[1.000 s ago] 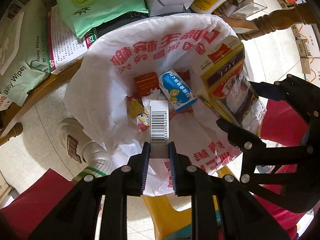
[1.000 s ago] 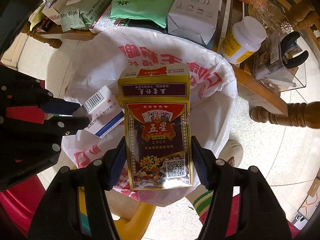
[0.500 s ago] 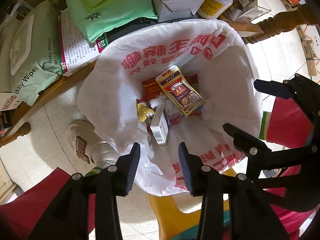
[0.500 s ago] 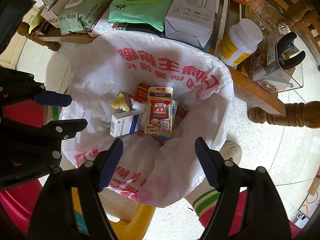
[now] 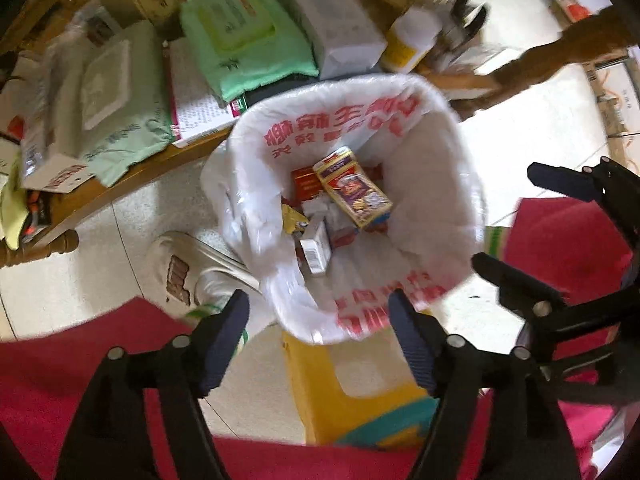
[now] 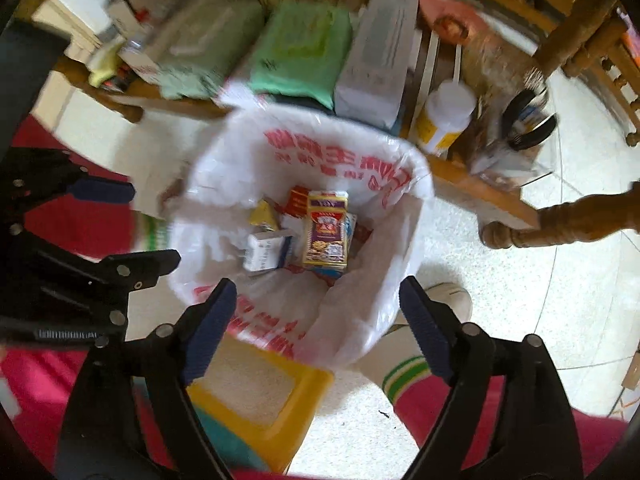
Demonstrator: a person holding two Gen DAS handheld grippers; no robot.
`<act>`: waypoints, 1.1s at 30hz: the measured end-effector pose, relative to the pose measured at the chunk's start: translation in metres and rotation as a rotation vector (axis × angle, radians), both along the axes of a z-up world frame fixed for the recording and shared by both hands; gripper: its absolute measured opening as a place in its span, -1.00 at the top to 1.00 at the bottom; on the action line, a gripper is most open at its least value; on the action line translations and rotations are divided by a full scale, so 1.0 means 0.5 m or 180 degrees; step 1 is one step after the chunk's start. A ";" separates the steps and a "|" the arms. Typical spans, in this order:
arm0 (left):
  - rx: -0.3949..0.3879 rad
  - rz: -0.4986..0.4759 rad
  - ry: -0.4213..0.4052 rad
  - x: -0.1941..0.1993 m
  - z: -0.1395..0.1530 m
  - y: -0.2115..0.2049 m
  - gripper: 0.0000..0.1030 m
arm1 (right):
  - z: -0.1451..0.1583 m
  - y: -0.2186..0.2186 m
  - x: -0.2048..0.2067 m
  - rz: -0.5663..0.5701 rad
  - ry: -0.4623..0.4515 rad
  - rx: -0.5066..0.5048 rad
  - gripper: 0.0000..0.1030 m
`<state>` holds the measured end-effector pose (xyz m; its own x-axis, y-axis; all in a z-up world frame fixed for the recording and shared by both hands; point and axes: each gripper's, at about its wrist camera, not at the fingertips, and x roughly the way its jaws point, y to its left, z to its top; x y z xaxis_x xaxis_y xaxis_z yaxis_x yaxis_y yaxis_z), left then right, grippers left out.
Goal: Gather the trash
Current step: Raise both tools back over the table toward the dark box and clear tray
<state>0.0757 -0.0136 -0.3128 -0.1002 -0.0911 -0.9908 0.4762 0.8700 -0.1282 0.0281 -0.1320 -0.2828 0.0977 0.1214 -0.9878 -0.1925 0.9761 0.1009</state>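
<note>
The playing-card box (image 5: 354,190) lies face up at the bottom of the white trash bag (image 5: 432,216), on top of other litter, with the small white barcode carton (image 5: 314,250) just beside it and a yellow wrapper (image 6: 264,214) nearby. Both hand-held grippers hang above the bag's mouth, pointing down — the left hand-held gripper (image 5: 318,340) and the right hand-held gripper (image 6: 316,326) have let go, jaws opening, nothing between the pads. The bag sits on a yellow stool (image 6: 256,400). Behind it, the wooden desk (image 5: 132,172) carries green wipe packs (image 5: 244,56), a white box (image 6: 378,60) and a white bottle (image 6: 444,118).
</note>
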 end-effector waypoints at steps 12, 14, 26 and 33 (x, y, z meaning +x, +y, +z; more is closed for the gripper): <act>-0.0062 -0.0461 -0.1280 -0.014 0.467 0.012 -0.70 | 0.437 -0.050 -0.038 0.0314 -0.1000 0.0097 -0.84; 0.0059 -0.0608 -0.1594 0.007 0.540 0.000 -0.72 | 0.502 -0.062 -0.018 0.0317 -0.1150 0.0004 -0.85; -0.0047 -0.1770 -0.1752 0.124 0.732 -0.094 -0.82 | 0.683 -0.102 0.110 0.0212 -0.1261 0.0054 -0.87; -0.0046 -0.2415 -0.1631 0.182 0.668 -0.141 -0.82 | 0.692 -0.115 0.167 0.0229 -0.1191 0.0027 -0.87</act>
